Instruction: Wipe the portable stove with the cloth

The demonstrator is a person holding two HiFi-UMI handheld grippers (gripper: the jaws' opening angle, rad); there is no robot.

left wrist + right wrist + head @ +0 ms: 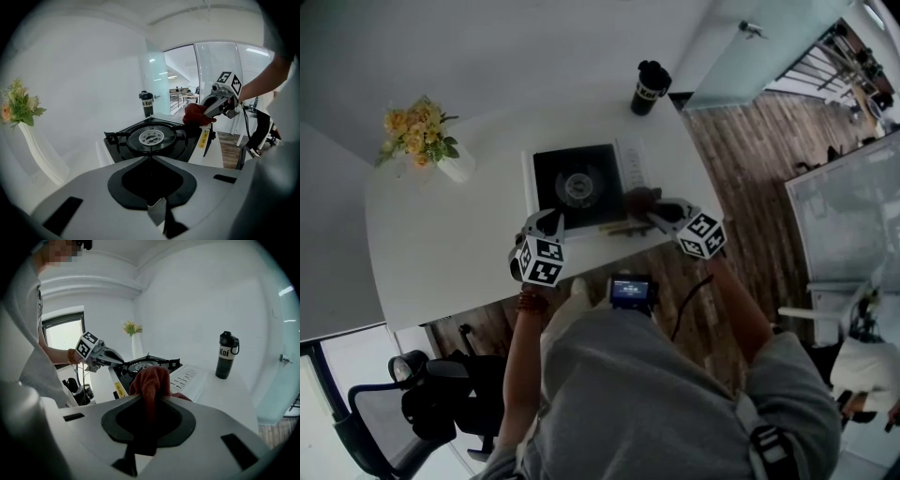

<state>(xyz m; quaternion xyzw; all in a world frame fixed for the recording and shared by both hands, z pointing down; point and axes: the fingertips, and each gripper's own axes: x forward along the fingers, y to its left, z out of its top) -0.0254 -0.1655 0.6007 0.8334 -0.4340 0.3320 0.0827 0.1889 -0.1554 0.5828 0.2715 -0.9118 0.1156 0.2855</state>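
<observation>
Currently, right gripper (pixel 151 399): jaws clamped on a rust-red cloth (pixel 151 378), which bunches up past the tips. The cloth sits at the portable stove's (pixel 145 365) lower right corner as the head view frames it, beside the white side panel (pixel 187 377). Left gripper (pixel 150 158): jaws closed together, tips at the stove's near edge, lower centre of its own view; whether they pinch the rim, cannot tell. Stove is black-topped with a round burner, at the centre of the head view on a white table (pixel 450 244). Black bottle (pixel 650 87) stands beyond the stove, upper centre. Vase of yellow flowers (pixel 422 136) is upper left, well apart from the stove.
</observation>
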